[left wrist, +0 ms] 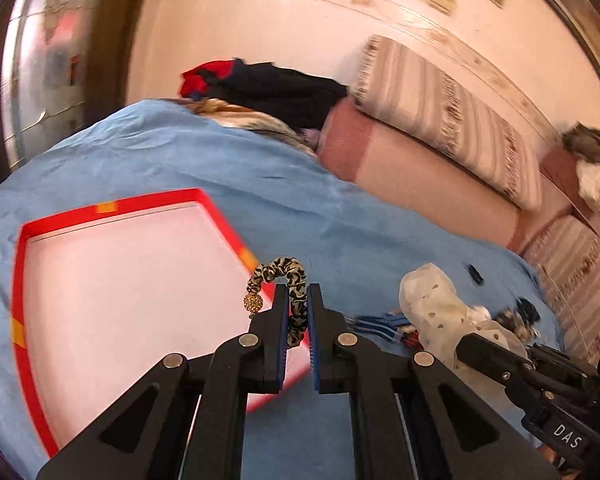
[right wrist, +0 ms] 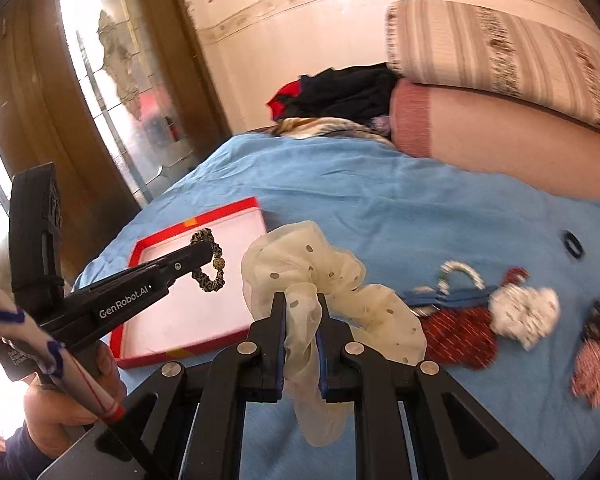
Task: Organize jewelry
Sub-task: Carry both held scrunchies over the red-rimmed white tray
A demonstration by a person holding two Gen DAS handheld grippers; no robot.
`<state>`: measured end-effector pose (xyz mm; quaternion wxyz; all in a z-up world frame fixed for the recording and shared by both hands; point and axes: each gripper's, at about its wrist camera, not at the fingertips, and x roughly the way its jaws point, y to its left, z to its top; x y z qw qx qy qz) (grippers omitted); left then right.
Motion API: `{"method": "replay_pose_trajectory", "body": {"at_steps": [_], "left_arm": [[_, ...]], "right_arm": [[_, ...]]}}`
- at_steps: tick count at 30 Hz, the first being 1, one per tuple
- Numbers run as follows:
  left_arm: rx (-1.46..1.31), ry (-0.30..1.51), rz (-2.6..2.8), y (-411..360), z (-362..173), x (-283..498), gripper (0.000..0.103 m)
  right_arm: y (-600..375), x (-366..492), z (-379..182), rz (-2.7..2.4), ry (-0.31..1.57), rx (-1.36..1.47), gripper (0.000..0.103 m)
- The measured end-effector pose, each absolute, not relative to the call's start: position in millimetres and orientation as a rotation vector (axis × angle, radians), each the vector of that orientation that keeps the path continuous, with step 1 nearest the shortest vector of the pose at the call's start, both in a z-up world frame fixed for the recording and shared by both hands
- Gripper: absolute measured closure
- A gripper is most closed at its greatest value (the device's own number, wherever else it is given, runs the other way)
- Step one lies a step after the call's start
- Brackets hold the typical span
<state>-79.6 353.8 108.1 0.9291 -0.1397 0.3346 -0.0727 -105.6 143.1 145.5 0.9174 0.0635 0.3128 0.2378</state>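
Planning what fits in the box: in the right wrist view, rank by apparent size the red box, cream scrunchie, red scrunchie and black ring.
1. red box
2. cream scrunchie, though nearness inflates it
3. red scrunchie
4. black ring, smallest

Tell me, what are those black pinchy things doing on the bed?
A person holds two grippers. The left gripper pinches a leopard-print scrunchie over the red-edged box. The right gripper pinches a cream dotted scrunchie. More hair ties lie on the blue sheet.
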Motion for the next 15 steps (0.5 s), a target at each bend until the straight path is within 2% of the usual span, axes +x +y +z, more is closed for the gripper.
{"method": "replay_pose_trajectory", "body": {"at_steps": [15], "left_arm": [[-0.382, 0.798, 0.177, 496, 61, -11, 0.095]], "right_arm": [[291, 8, 141, 0.647, 0.744, 0.055, 0.090]]}}
